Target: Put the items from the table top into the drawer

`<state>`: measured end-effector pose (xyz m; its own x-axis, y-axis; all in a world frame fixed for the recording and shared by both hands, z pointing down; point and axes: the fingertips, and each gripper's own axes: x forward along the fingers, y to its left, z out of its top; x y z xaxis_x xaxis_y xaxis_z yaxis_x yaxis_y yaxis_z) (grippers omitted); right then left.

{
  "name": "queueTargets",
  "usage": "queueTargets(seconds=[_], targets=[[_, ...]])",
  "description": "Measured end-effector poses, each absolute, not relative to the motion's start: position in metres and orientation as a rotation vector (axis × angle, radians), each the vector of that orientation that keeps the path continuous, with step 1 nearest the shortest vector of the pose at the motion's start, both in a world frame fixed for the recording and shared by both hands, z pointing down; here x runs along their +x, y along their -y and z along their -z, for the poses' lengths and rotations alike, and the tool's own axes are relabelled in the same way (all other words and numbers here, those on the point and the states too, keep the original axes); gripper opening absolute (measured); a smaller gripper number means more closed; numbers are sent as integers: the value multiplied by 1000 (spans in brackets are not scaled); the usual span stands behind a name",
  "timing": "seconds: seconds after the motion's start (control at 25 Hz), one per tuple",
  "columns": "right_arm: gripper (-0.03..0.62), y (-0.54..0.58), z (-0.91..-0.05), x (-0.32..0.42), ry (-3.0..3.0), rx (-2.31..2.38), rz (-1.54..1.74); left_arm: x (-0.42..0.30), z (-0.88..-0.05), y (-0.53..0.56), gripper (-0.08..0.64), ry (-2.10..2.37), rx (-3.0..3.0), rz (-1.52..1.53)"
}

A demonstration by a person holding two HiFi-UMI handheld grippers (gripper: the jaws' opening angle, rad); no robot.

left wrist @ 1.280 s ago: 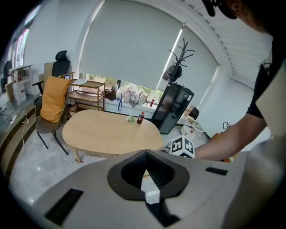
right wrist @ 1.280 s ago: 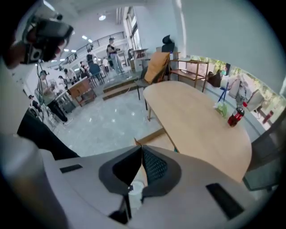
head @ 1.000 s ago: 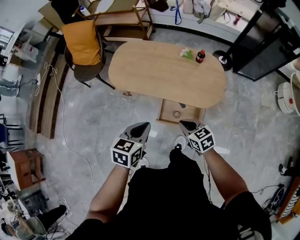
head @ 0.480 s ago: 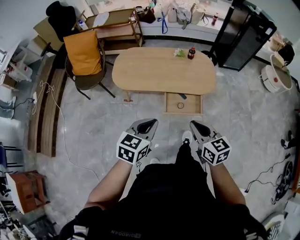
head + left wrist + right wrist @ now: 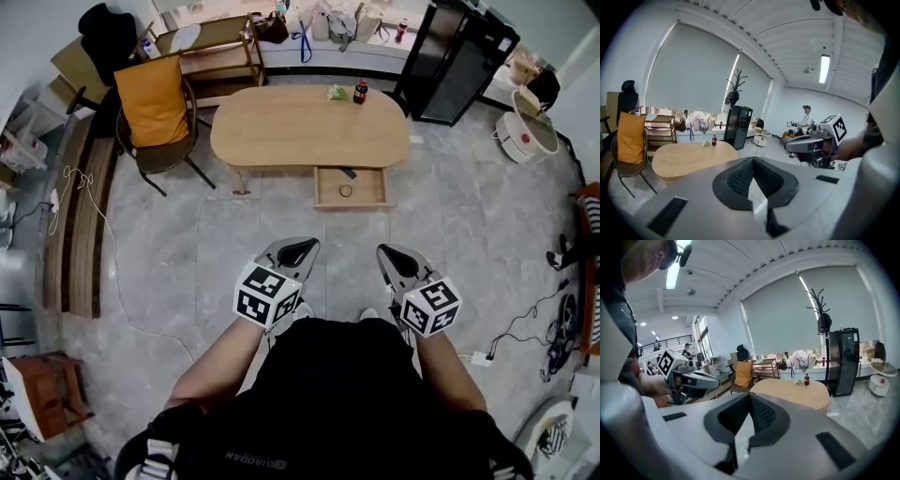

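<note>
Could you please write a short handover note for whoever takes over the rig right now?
Left gripper: shut, empty, held low in front of the body, well back from the table.
Right gripper: also shut and empty.
On the table: a bottle and a small green bundle, side by side at the far edge.
Drawer: open at the table's near side, holding a small ring-shaped item and a dark item.
Done: drawer open, two items inside.
Left: walk up and move the bottle and the green bundle into the drawer.
</note>
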<state>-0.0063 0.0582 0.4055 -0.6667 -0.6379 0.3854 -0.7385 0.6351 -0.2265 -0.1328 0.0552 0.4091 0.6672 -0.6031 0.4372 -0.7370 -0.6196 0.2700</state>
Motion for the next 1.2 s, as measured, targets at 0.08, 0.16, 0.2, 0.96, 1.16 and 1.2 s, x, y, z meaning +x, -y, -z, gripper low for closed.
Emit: queueTargets(seconds=[0.08, 0.16, 0.2, 0.96, 1.16, 1.2], targets=[[3, -67, -405, -1, 2592, 1106, -526, -126, -403, -61, 0, 1072, 2476, -426], [3, -77, -404, 4, 2597, 1084, -519, -120, -398, -70, 0, 1103, 2476, -413], [3, -82, -402, 7, 2601, 1067, -509, -116, -396, -75, 0, 1116, 2471, -402], [3, -122, -395, 106, 2665, 1062, -499, -7, -391, -116, 0, 1132, 2441, -450], [3, -132, -406, 112, 2657, 1061, -544, 3, -395, -123, 0, 1117, 2437, -476], [3, -135, -409, 111, 2657, 1055, -549, 5, -397, -125, 0, 1110, 2439, -486]])
